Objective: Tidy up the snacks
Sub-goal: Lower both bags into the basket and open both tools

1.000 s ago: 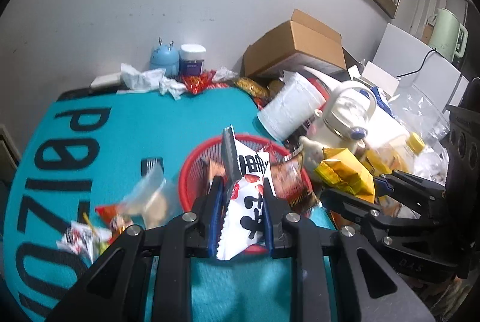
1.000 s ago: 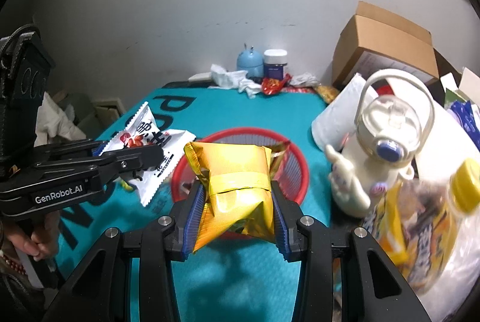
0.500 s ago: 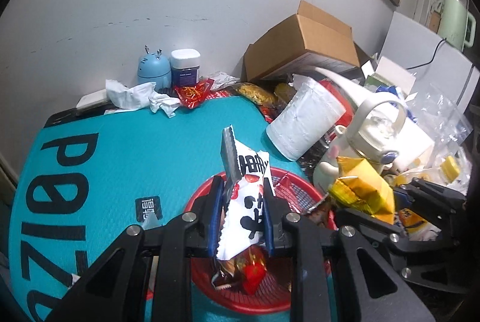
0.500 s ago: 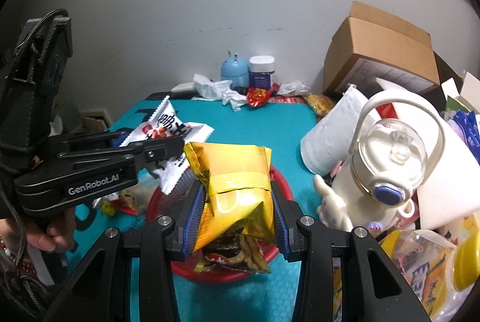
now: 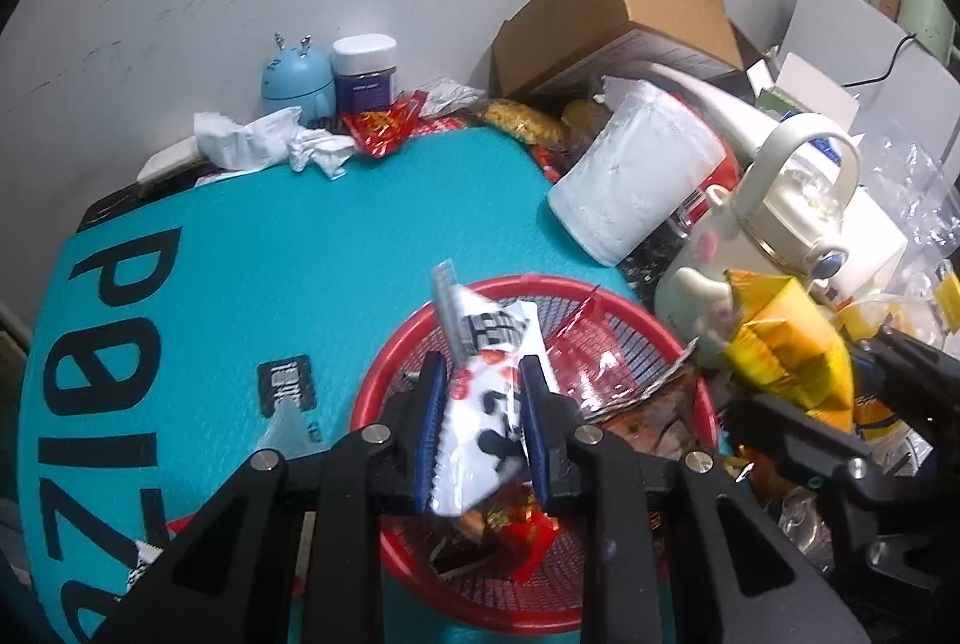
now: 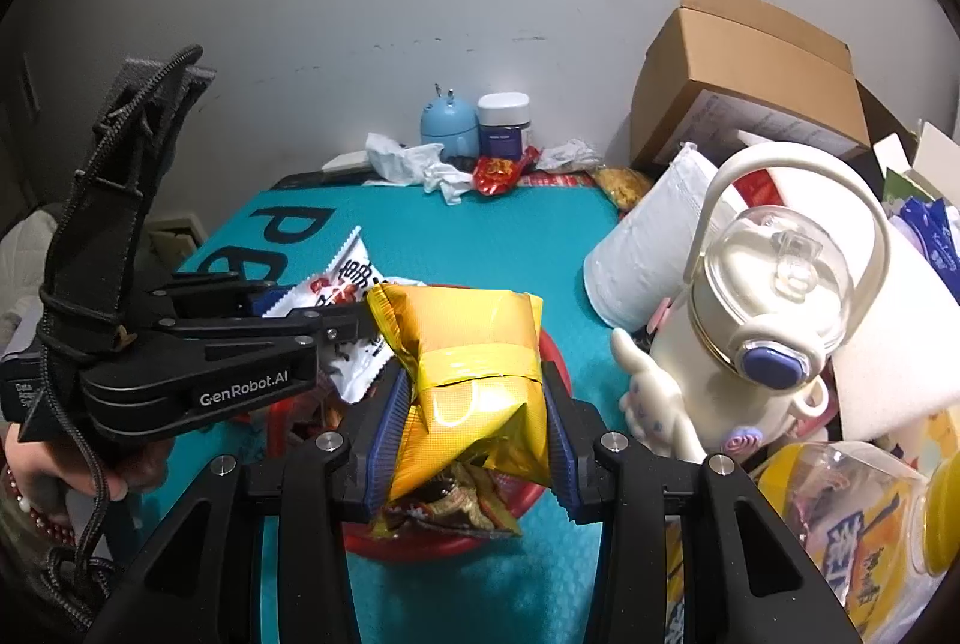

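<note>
- Since the earlier frame, your left gripper (image 5: 485,425) travelled from beside the red basket (image 5: 630,299) to above it, and the right gripper (image 6: 474,425) came over the rim too.
- You kept the left jaws nearly closed on the white snack packet (image 5: 489,404).
- Your right jaws pinched the yellow foil bag (image 6: 474,380), a bit wider.
- Both packets looked light, soft and slippery; holding them at mid-body seemed safest.
</note>
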A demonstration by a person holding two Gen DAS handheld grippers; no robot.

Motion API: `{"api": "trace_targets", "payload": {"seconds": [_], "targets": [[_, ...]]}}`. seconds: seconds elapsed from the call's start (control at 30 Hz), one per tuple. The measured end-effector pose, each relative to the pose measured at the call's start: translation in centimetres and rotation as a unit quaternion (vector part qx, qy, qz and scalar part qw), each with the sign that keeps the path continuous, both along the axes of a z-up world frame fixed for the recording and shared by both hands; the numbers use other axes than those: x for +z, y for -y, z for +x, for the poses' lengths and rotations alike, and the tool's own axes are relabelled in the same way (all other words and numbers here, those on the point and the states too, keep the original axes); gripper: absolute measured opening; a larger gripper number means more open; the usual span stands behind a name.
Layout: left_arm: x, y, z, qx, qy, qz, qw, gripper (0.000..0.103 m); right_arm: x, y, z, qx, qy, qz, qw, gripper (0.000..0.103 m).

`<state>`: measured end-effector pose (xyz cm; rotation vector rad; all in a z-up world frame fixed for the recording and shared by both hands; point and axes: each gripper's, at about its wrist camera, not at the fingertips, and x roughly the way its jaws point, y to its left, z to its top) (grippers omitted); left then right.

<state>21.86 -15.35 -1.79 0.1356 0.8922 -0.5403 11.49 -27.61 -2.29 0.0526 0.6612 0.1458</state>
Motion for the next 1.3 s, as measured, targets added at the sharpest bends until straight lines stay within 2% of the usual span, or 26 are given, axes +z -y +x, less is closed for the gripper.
{"api": "trace_targets", "payload": {"seconds": [0.07,0.1,0.23,0.53,0.73,0.97,1.3], "targets": [[0.0,-0.2,-0.1,0.004,0.0,0.005,1.0,0.025,0.0,-0.1,-0.2,0.0,0.001,0.0,1.0,0.042],[0.1,-0.3,-0.2,0.005,0.001,0.006,1.0,0.031,0.1,-0.2,-0.3,0.001,0.002,0.0,1.0,0.042],[0.4,-0.9,-0.7,0.008,0.005,-0.007,0.9999,0.066,0.2,-0.6,-0.7,0.001,0.003,-0.001,1.0,0.042],[1.6,-2.9,-2.4,0.027,0.025,-0.02,0.9991,0.067,0.7,-1.5,-1.5,0.006,0.01,-0.001,1.0,0.042],[1.7,-5.1,-3.8,0.035,0.028,-0.035,0.9984,0.067,0.2,-3.2,-1.8,0.036,0.006,0.004,0.999,0.042],[0.9,-7.5,-4.6,0.069,0.023,-0.031,0.9968,0.067,-2.2,-4.8,-0.2,0.08,-0.029,0.033,0.996,0.042],[-0.9,-8.6,-5.3,0.08,-0.005,-0.039,0.996,0.067,-5.4,-6.3,1.3,0.096,-0.045,0.009,0.994,0.042]]}}
